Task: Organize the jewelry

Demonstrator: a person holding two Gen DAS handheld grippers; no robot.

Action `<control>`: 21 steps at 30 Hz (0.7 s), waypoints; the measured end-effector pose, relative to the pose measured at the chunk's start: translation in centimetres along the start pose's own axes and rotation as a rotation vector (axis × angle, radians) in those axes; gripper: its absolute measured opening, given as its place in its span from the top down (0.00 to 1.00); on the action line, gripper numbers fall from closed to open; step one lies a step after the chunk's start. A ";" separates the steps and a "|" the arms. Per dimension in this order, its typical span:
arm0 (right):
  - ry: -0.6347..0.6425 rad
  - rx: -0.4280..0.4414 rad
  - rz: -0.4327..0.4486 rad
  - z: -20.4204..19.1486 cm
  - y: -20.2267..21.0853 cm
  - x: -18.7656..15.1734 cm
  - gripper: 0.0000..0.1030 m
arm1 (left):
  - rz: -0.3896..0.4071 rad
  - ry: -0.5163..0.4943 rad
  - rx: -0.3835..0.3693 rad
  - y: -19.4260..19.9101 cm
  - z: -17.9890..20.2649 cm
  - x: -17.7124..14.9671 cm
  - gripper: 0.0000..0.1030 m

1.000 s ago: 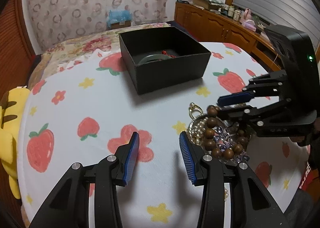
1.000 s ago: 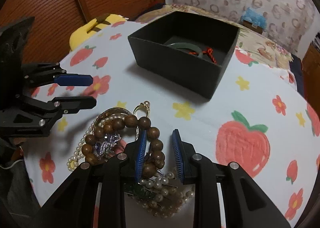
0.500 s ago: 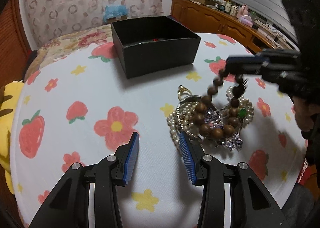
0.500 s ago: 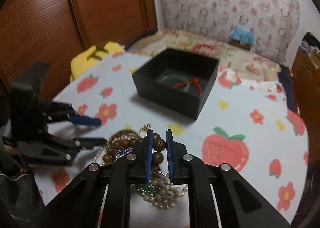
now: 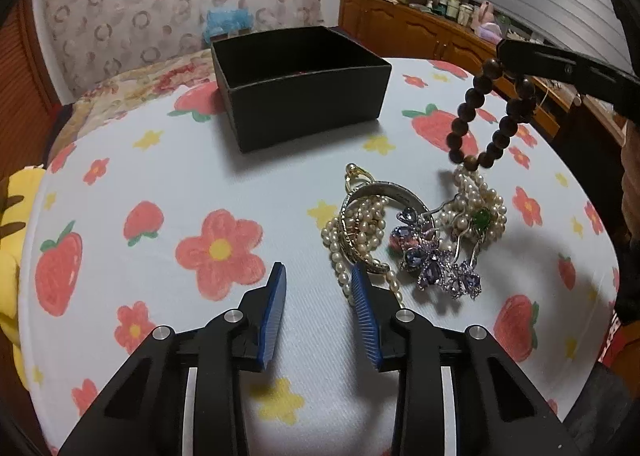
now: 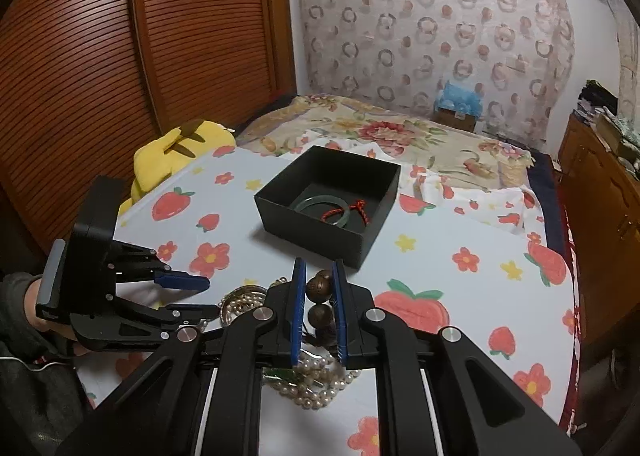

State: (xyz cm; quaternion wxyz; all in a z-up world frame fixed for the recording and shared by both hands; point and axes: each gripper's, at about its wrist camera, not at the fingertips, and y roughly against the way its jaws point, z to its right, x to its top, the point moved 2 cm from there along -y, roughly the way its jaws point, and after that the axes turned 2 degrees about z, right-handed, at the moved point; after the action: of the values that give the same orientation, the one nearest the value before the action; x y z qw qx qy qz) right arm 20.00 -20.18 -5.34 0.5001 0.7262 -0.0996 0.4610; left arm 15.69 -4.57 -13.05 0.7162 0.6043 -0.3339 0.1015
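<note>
My right gripper (image 6: 318, 268) is shut on a brown wooden bead bracelet (image 5: 486, 116), which hangs in the air above the jewelry pile (image 5: 416, 232); two of its beads (image 6: 318, 298) show between the blue pads. The pile holds pearl strands, a metal bangle, a purple brooch and a green stone. The black box (image 5: 300, 84) stands beyond, with a green jade bangle (image 6: 334, 210) and a red cord inside. My left gripper (image 5: 318, 280) is open and empty, low over the cloth just left of the pile; it also shows in the right wrist view (image 6: 192, 294).
The round table wears a white cloth (image 5: 160, 184) printed with strawberries and flowers. A yellow plush toy (image 6: 176, 152) lies at its left edge. A bed with a floral cover (image 6: 380, 132) is behind, and wooden cabinets (image 5: 420, 32) stand at the right.
My right gripper closed on the wooden bead bracelet and lifted it off the pile, well above the table. My left gripper stayed open and drew back slightly.
</note>
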 end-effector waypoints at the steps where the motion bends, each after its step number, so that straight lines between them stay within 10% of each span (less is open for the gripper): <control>1: -0.004 -0.001 -0.003 0.1 0.0 -0.1 0.86 | -0.001 -0.006 0.006 0.0 0.1 0.0 0.69; 5: -0.012 0.000 -0.014 0.0 0.0 -0.6 0.86 | -0.002 -0.011 0.021 -0.3 0.4 0.3 0.71; 9: -0.014 -0.004 -0.023 -0.1 0.1 -1.0 0.86 | -0.004 -0.012 0.037 -0.4 0.1 0.5 0.96; 21: -0.024 -0.016 -0.014 0.0 0.7 -1.1 0.86 | 0.137 0.067 0.018 4.7 -2.3 2.9 0.96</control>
State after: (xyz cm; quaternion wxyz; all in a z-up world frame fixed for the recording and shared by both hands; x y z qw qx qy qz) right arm 18.95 -20.85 -5.78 0.5079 0.7281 -0.1044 0.4482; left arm 16.09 -2.02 -7.68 0.7130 0.5828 -0.3491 0.1734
